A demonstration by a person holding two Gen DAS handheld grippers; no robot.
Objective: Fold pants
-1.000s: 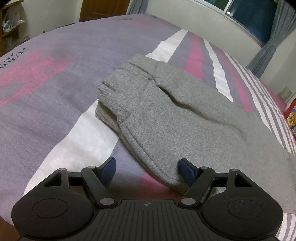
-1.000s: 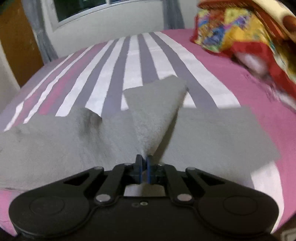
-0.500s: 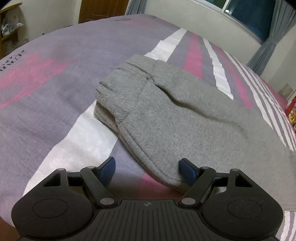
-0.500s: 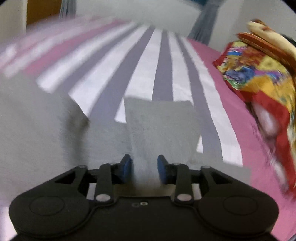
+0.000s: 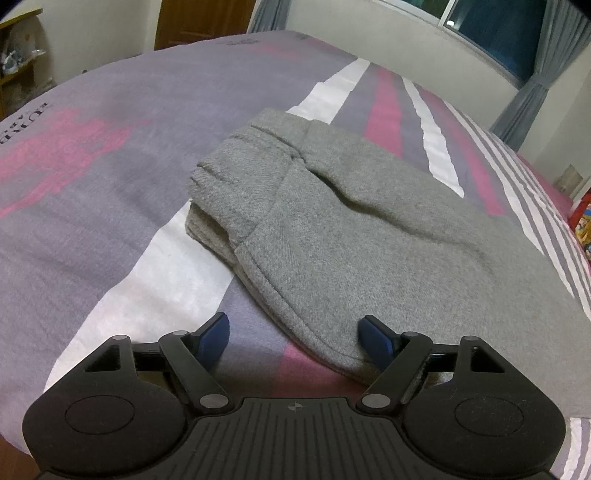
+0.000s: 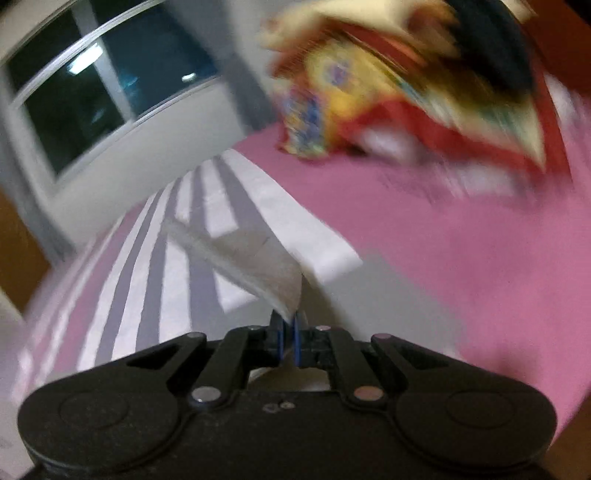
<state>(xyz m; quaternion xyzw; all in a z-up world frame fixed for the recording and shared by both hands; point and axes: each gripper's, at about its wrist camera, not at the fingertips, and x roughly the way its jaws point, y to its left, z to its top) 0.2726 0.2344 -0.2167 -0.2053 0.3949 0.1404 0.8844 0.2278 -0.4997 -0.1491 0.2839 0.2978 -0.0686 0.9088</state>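
Observation:
Grey pants (image 5: pixel 369 236) lie on the striped bed sheet (image 5: pixel 92 184), with the ribbed waistband end (image 5: pixel 236 173) toward the left. My left gripper (image 5: pixel 295 334) hovers open over the near seam edge. Its right finger (image 5: pixel 373 334) is against the fabric and its left finger (image 5: pixel 218 332) is over bare sheet. The right wrist view is blurred by motion. In it my right gripper (image 6: pixel 290 326) is shut on a thin flap of the grey pants (image 6: pixel 255 262), which rises from the pads, tilted to the left, above the rest of the cloth (image 6: pixel 369 306).
A colourful red and yellow bedding pile (image 6: pixel 388 85) sits at the far right of the pink sheet area (image 6: pixel 461 240). A window (image 6: pixel 92 85) and wall run behind the bed. A brown door (image 5: pixel 199 18) and grey curtains (image 5: pixel 535 81) stand beyond it.
The right gripper opened on the fabric flap, then shut on it again. Its view swung and rolled, so the bed now tilts. The left gripper and the waistband end stayed put.

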